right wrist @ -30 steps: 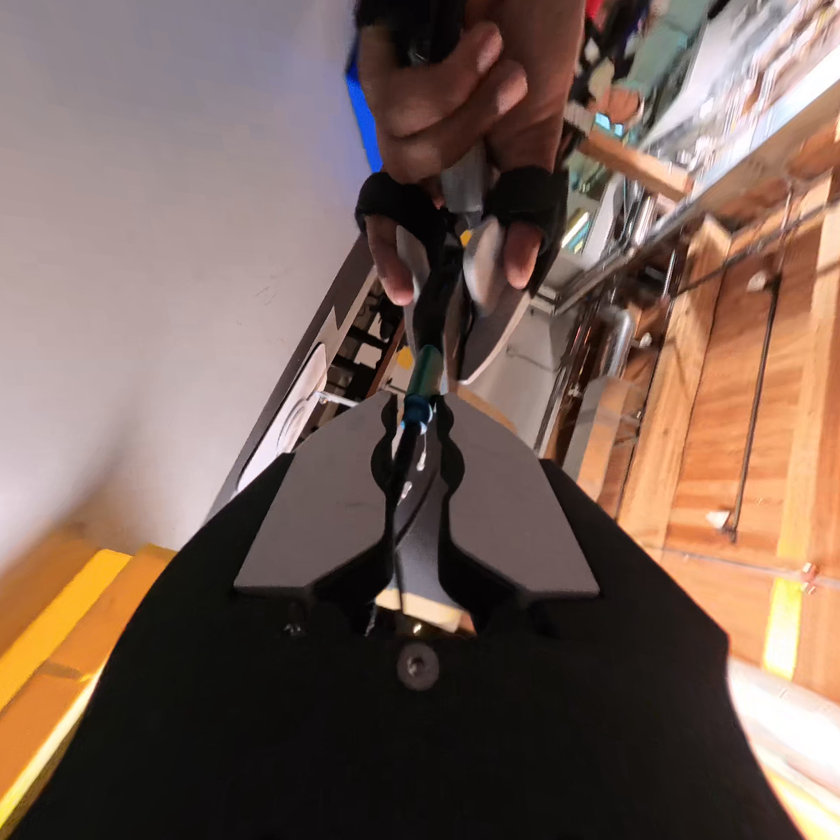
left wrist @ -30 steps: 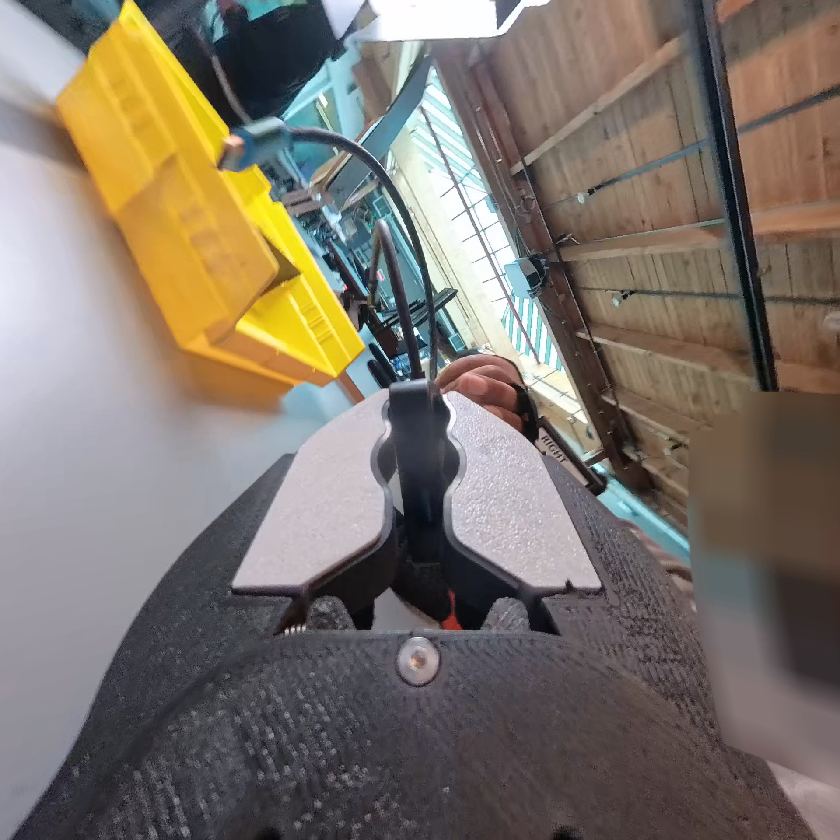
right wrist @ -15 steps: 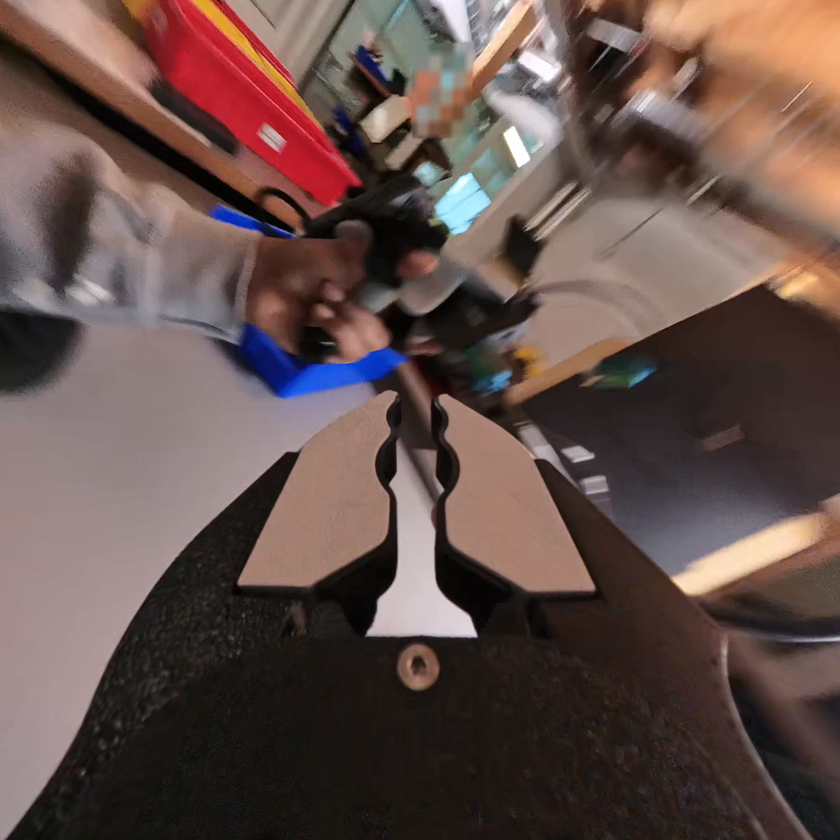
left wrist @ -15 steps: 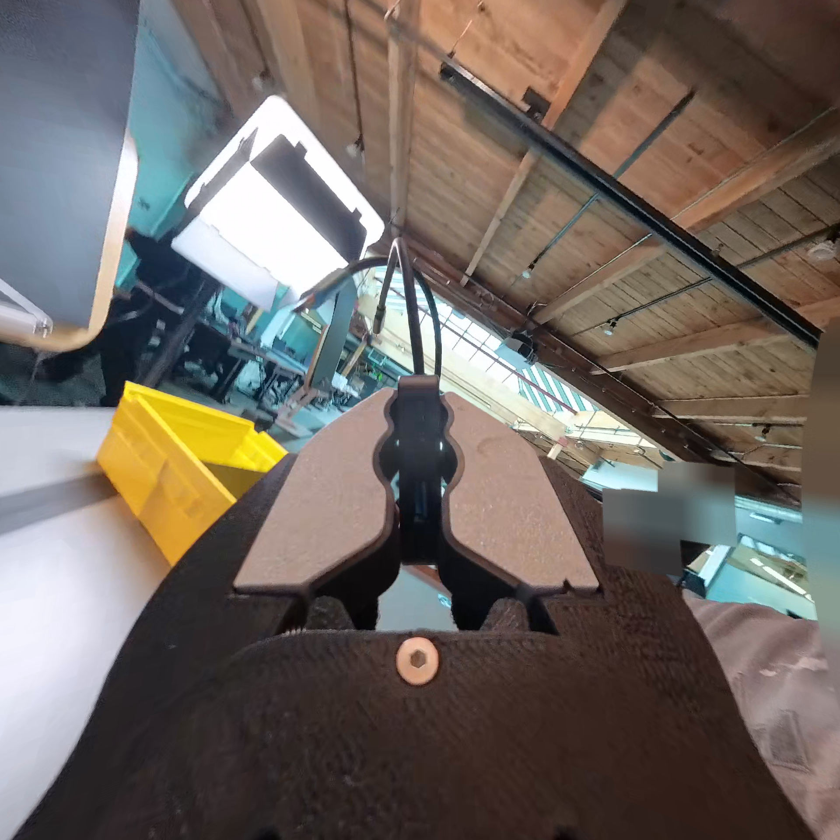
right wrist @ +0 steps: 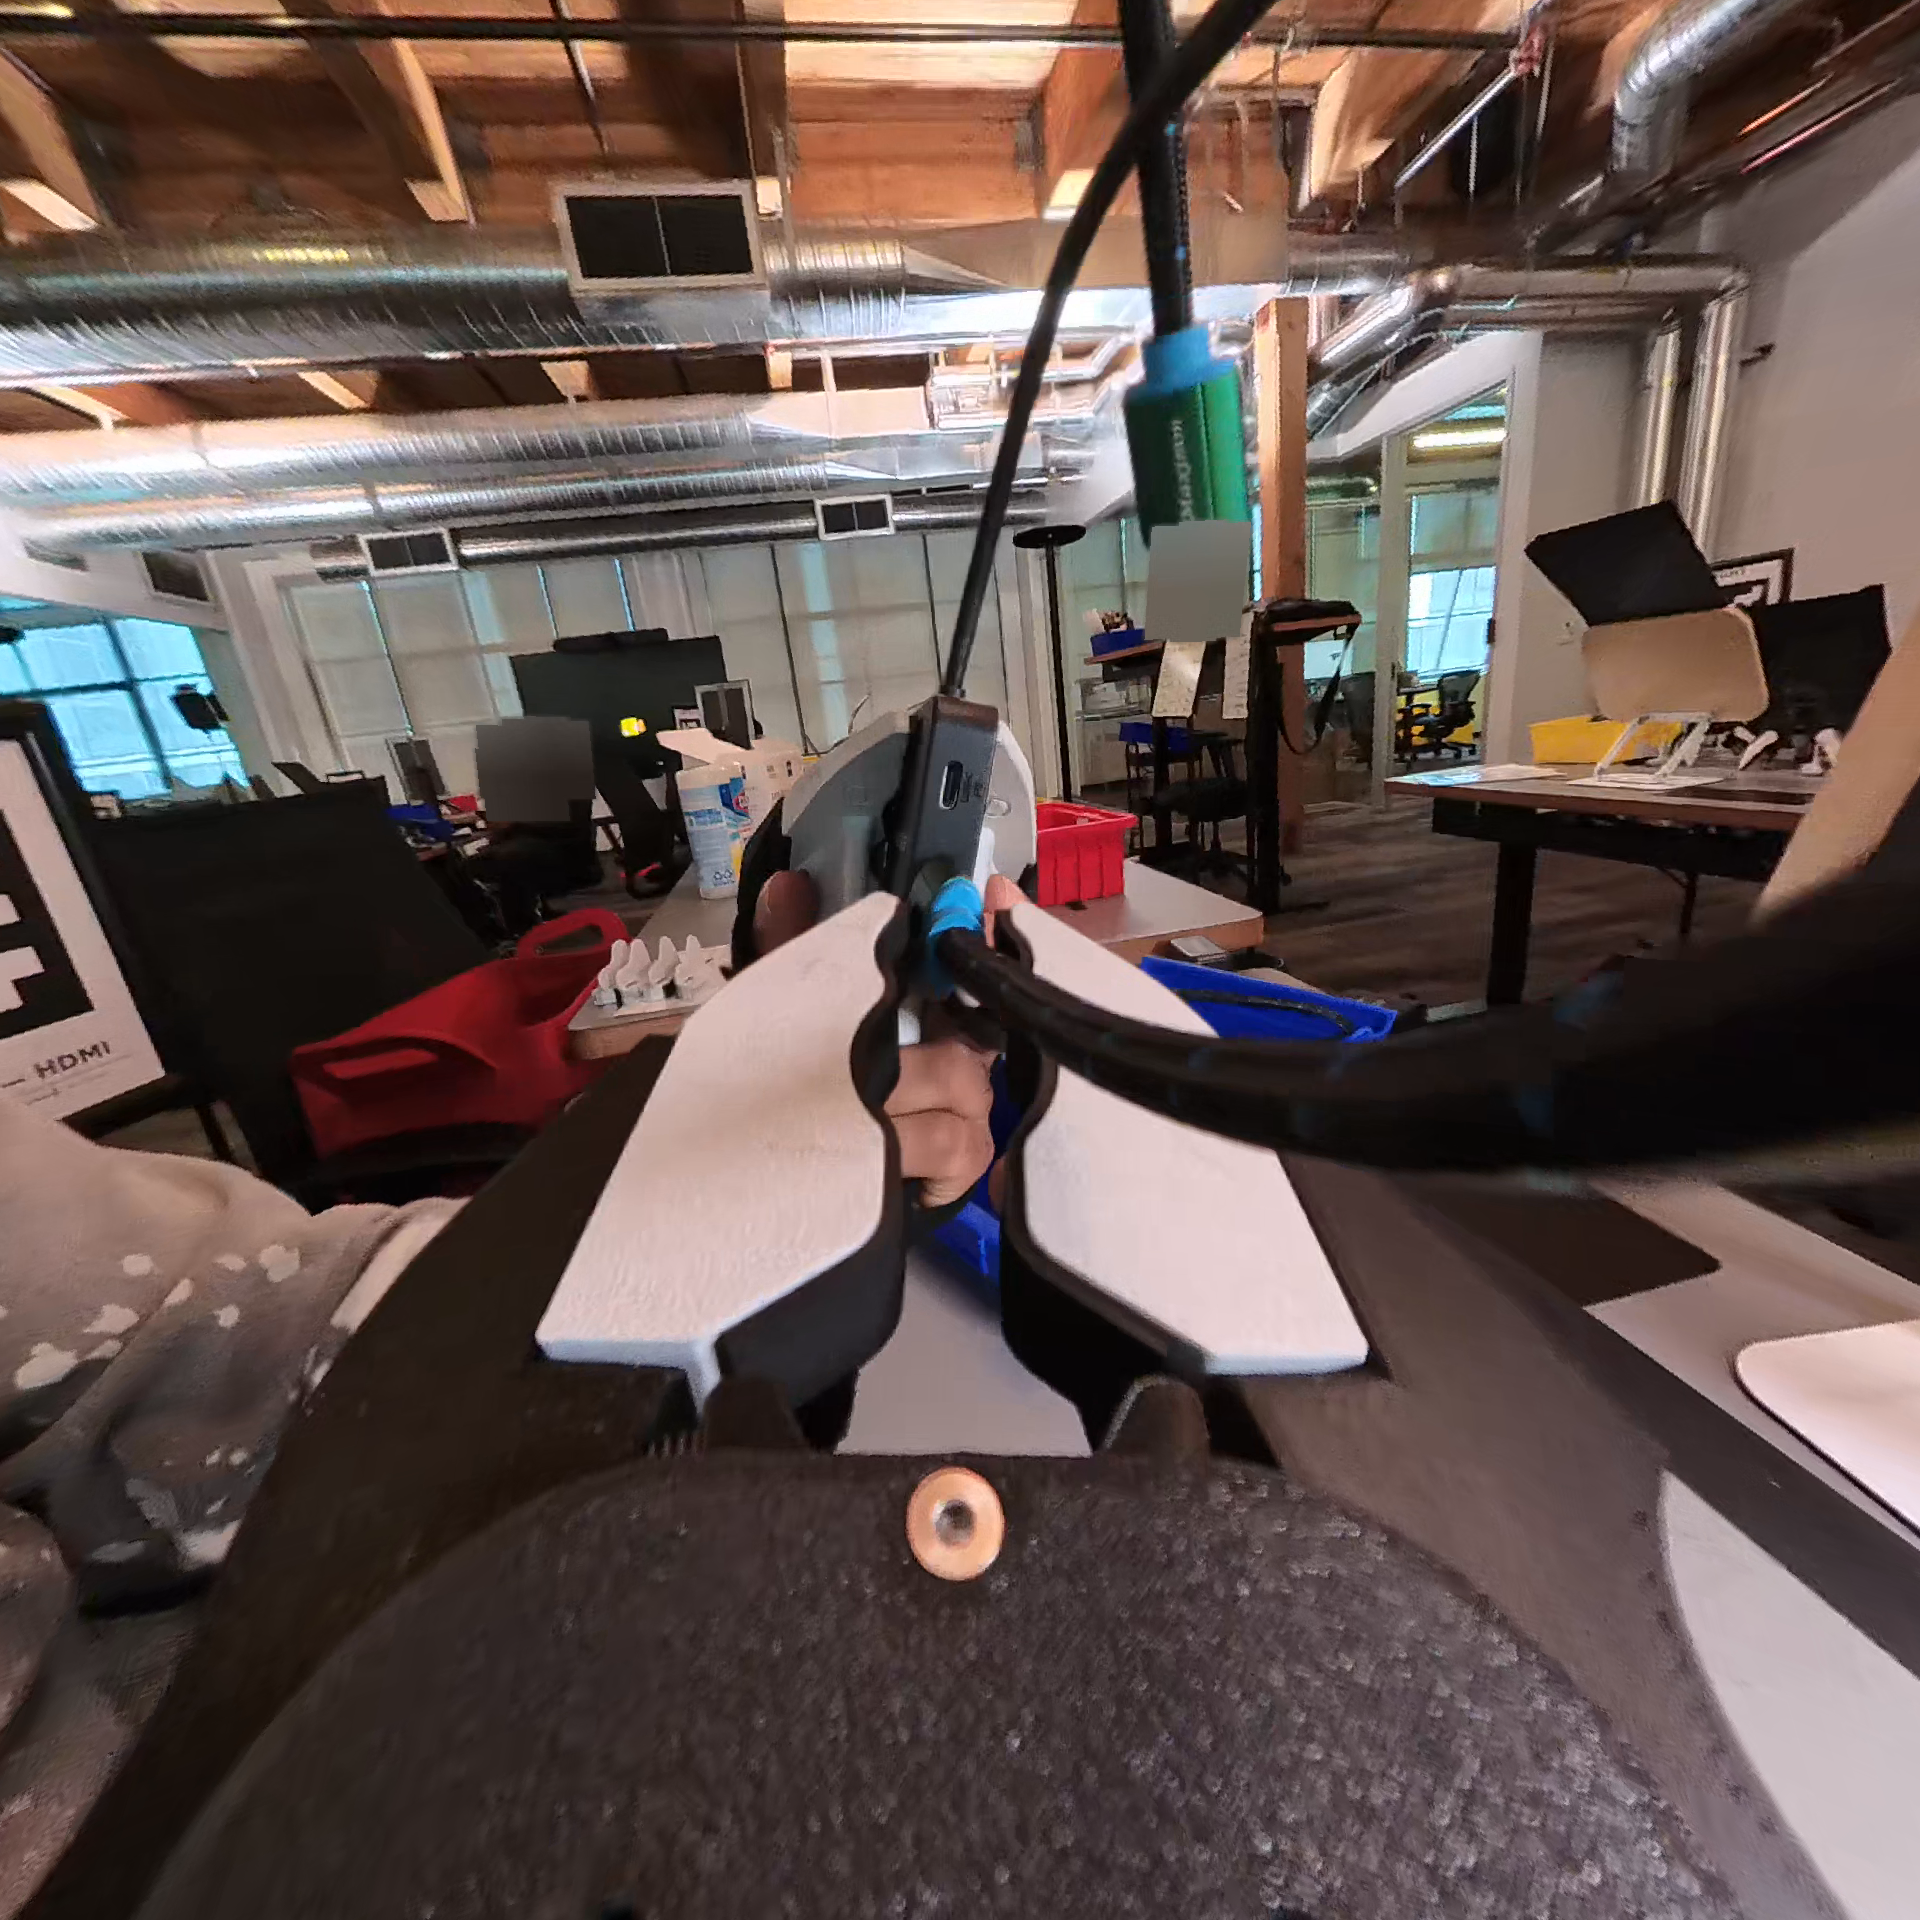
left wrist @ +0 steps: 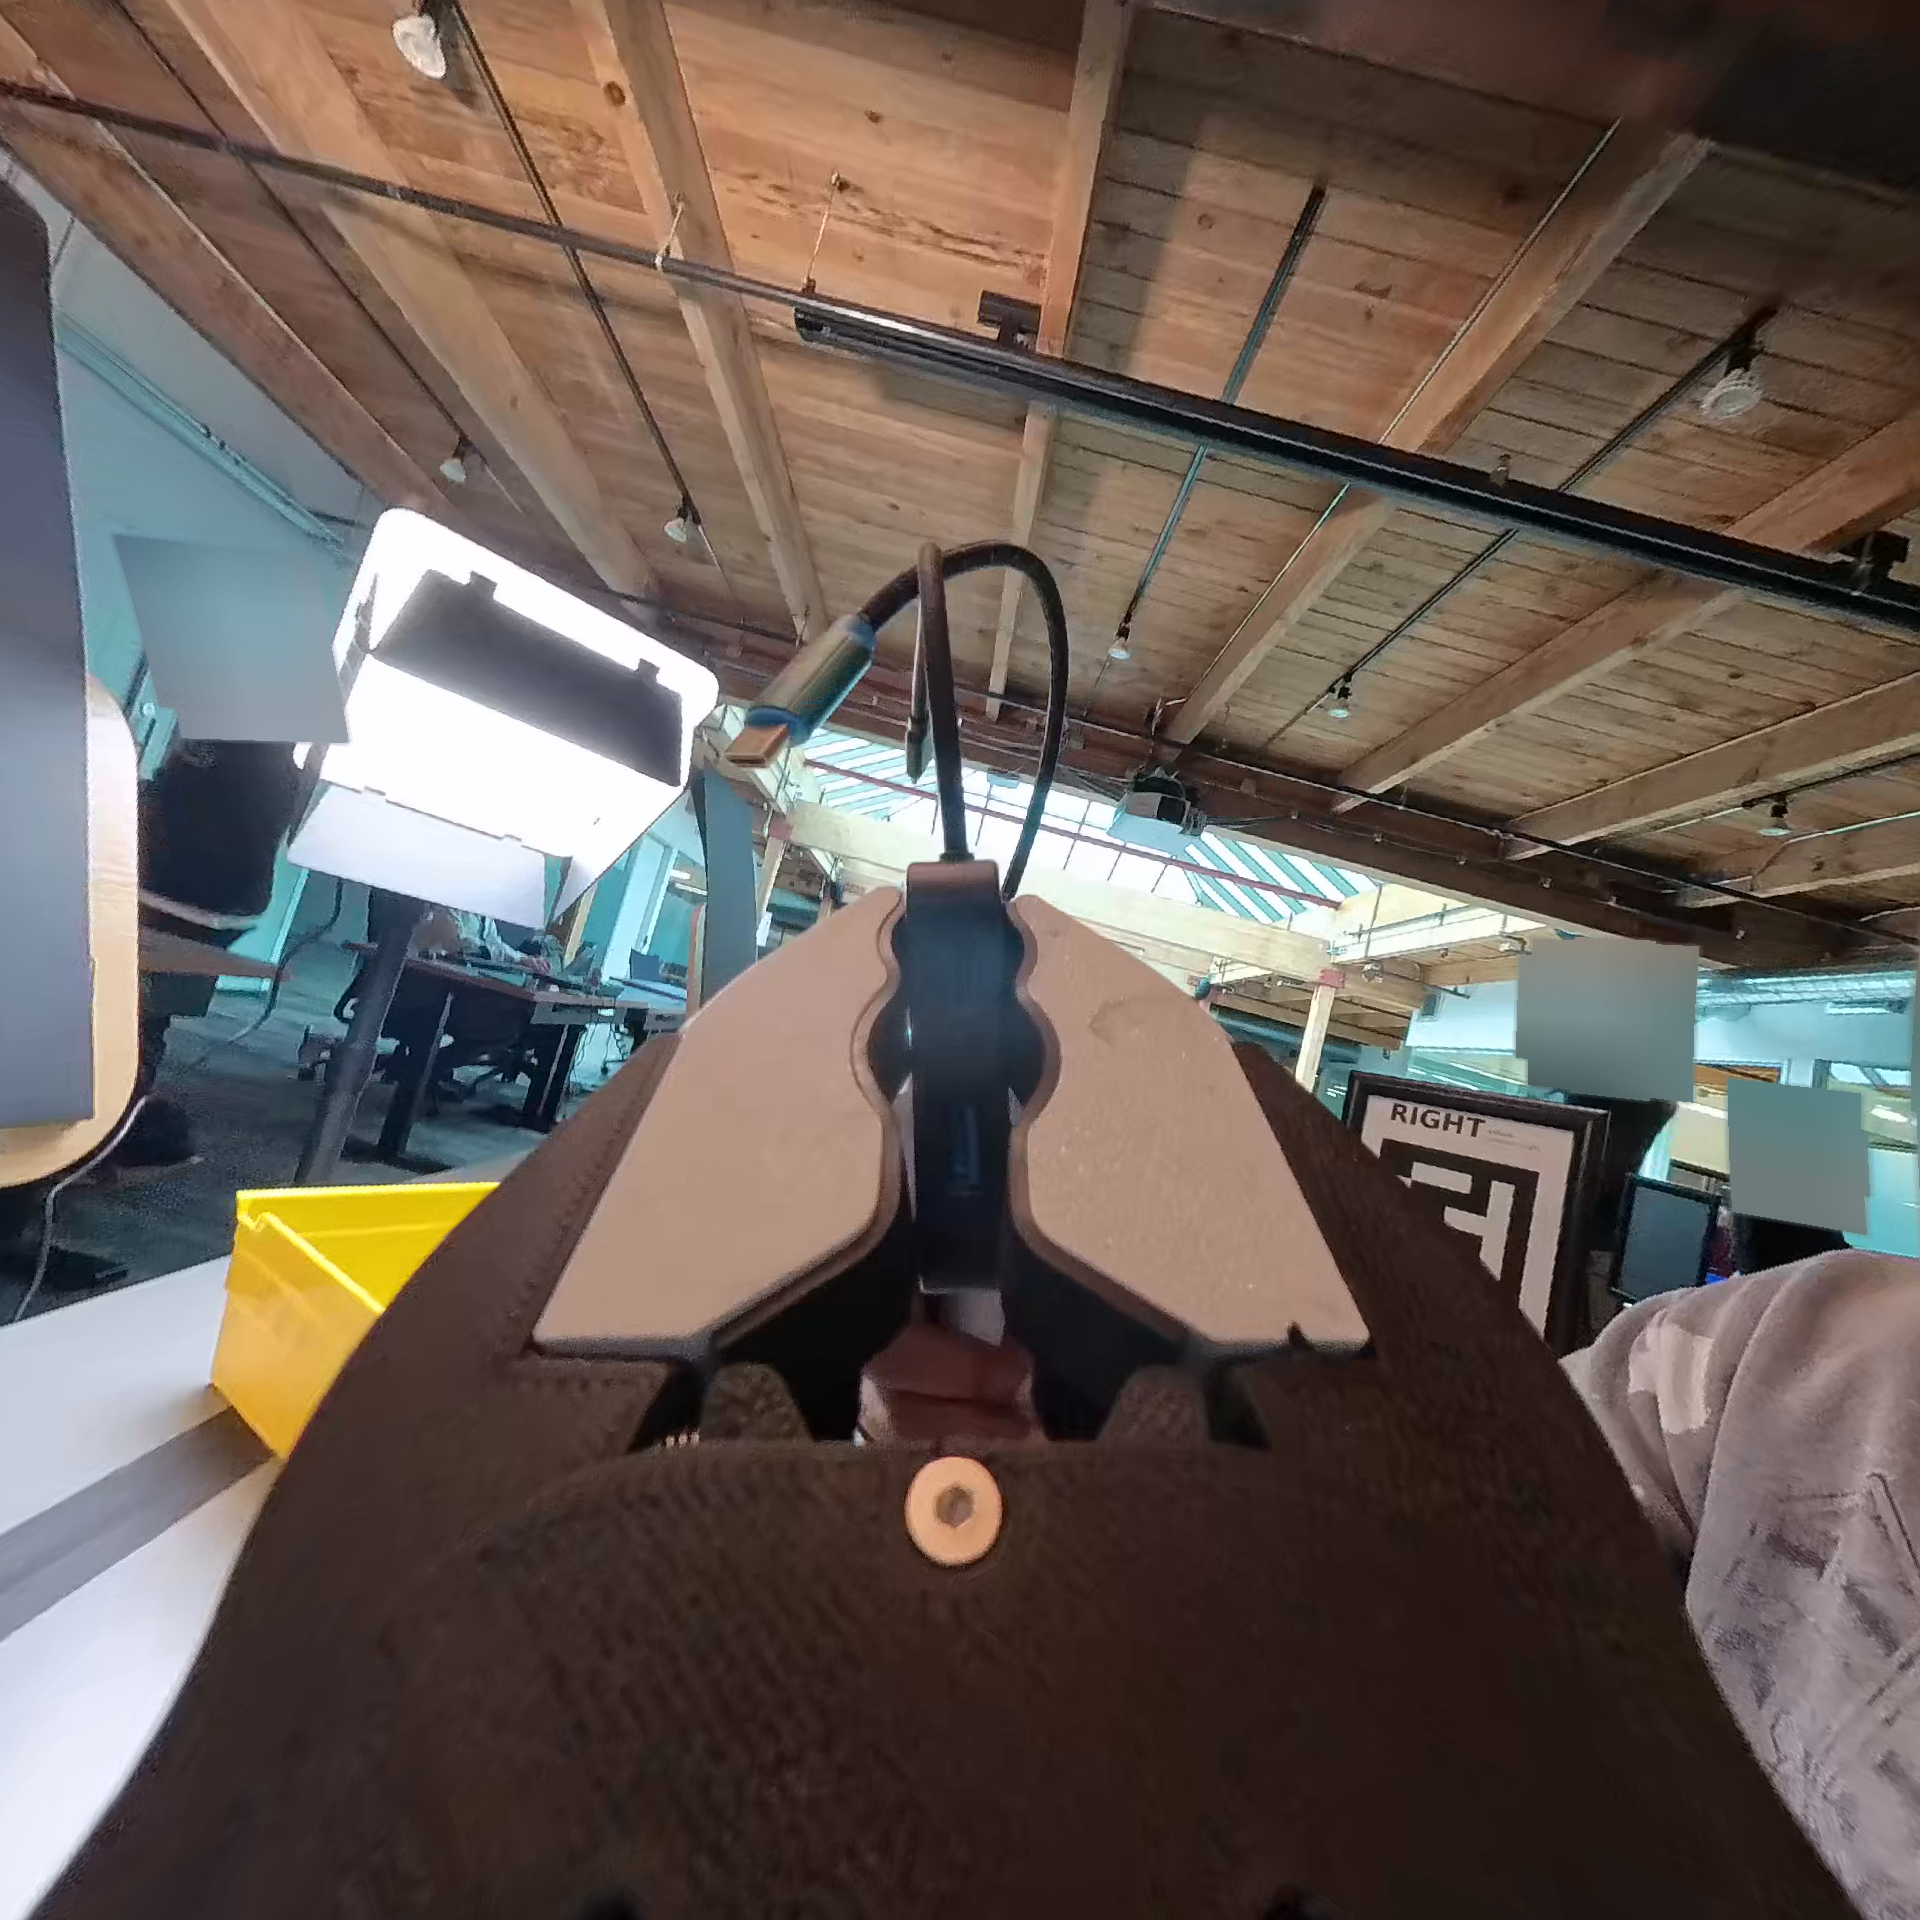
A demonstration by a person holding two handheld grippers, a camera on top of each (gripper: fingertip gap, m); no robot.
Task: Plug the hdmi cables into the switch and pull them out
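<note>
- My left gripper [left wrist: 956, 920] has rolled back from the sideways tilt of a second ago. Its view now sits level, with the wooden ceiling above and the yellow plastic bin [left wrist: 312, 1278] low on the left, on the white table [left wrist: 94, 1382].
- It stays clamped on the slim black switch box [left wrist: 956, 1122], which stands upright on edge between the two grey pads, well clear of the table.
- The switch's own short black lead with a metal, blue-banded plug [left wrist: 800, 691] arches over the top and hangs free, plugged into nothing.
- Half a second ago my right gripper [right wrist: 951, 925] was swinging through a blur, away from the switch. Now it is steady and right under the switch's lower end.
- Its fingers pinch the thick black braided hdmi cable [right wrist: 1247, 1070] at the blue collar by the plug. The rest of the cable trails off to my right across the right finger.
- The plug end meets the bottom of the switch. I judge this to be the insertion step, but the joint is hidden behind the collar, so I cannot tell whether it is seated fully or only lined up.
- A second cable end, a green plug with a blue collar [right wrist: 1184, 436], dangles from above and touches nothing. That one looks still to be plugged in.
- Pose: both grippers are raised in front of me and point at each other. The left holds the switch still, while the right comes from below and pushes up along the switch's length.
</note>
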